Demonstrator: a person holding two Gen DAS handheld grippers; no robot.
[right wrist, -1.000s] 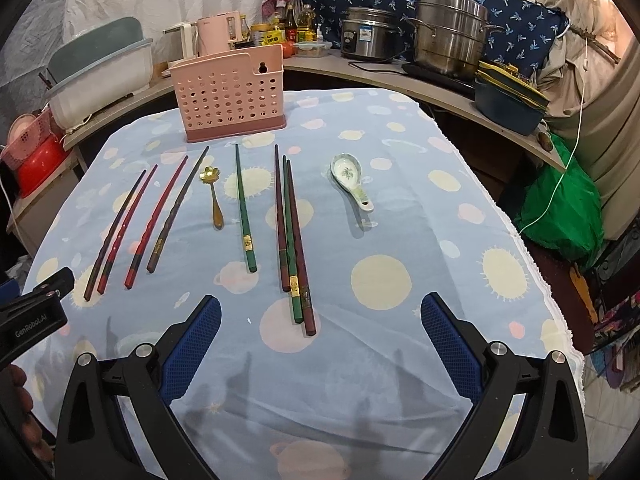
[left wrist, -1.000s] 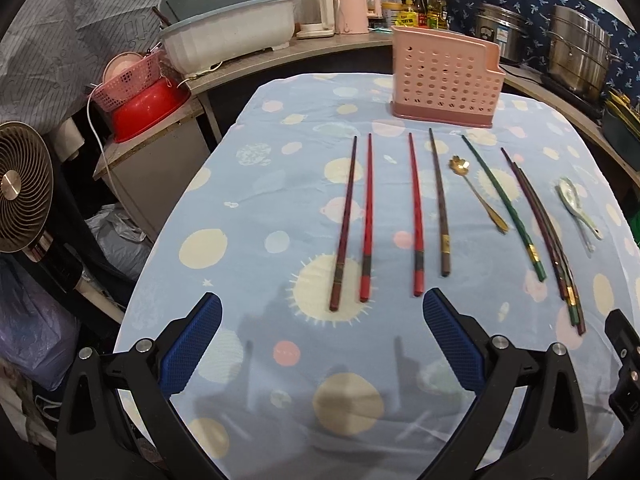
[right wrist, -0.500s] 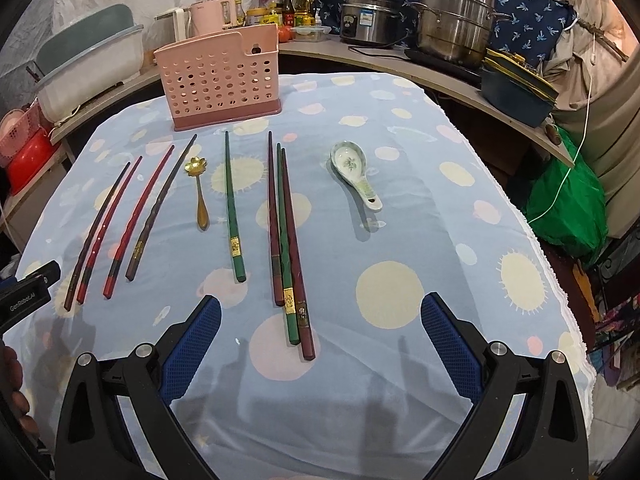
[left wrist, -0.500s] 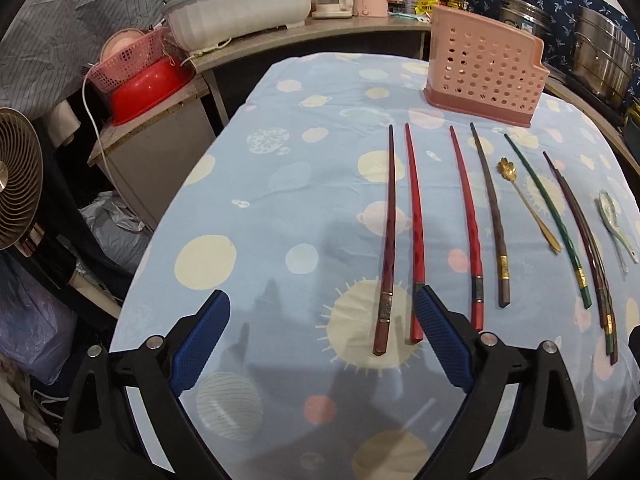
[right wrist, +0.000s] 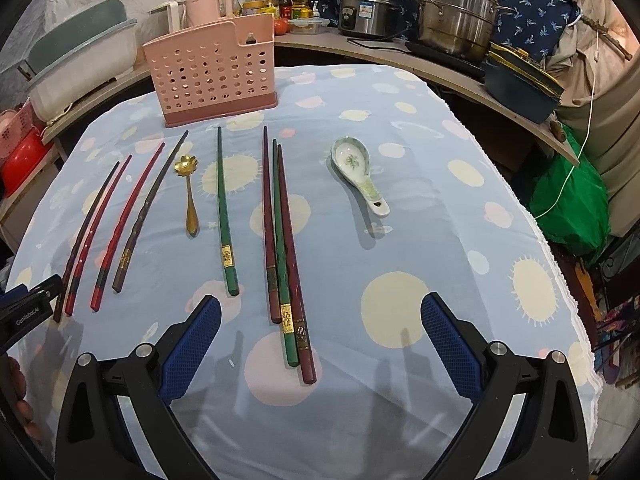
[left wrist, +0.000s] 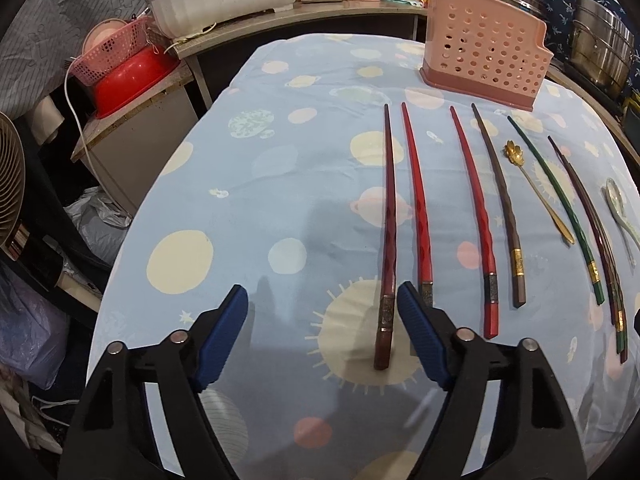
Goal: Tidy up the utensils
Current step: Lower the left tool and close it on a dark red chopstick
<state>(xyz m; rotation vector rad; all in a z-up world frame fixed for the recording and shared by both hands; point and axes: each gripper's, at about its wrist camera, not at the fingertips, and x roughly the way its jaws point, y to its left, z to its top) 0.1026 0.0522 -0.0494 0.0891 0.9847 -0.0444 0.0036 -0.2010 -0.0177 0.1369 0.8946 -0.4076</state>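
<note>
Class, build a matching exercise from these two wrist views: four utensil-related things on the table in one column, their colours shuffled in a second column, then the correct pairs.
Things
1. Flower-shaped spoon
2. Perforated utensil holder
3. Soup spoon
4. Lone chopstick between the flower-shaped spoon and the bunch of three chopsticks

Colours
A. Pink
B. Green with a gold band
C. Gold
D. White with a green pattern

Pairs: 1-C, 2-A, 3-D, 4-B

holder behind chopsticks, spoon right
</note>
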